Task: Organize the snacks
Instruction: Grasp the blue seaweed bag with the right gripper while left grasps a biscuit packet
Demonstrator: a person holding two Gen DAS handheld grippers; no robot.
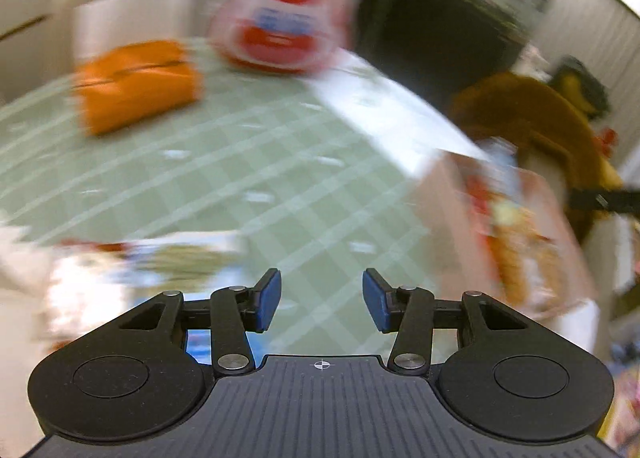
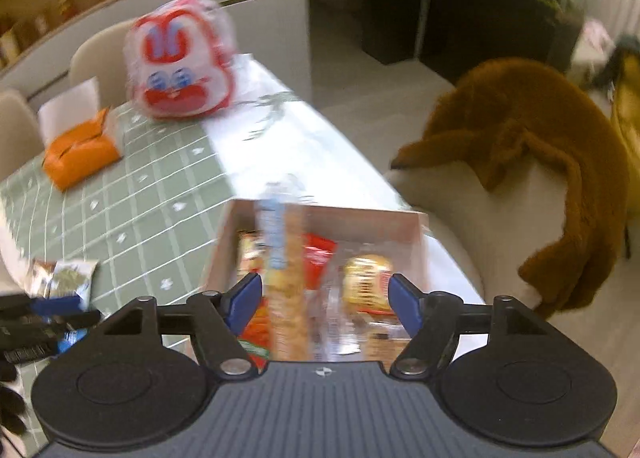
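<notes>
A pink cardboard box [image 2: 320,214] on the table's right side holds several snack packs, among them a long cracker pack [image 2: 282,290] and a red pack [image 2: 318,254]. My right gripper [image 2: 325,304] is open and empty just above the box. The box also shows blurred in the left wrist view [image 1: 452,226]. My left gripper [image 1: 322,300] is open and empty over the green checked tablecloth [image 1: 256,162]. Loose snack packs [image 1: 176,258] lie to its left; they also show in the right wrist view [image 2: 64,278].
A red-and-white rabbit-face bag [image 2: 180,62] stands at the table's far end. An orange tissue pack [image 2: 80,150] lies at the far left. A chair with a brown plush coat [image 2: 532,162] stands right of the table. The left gripper [image 2: 36,326] shows at the left edge.
</notes>
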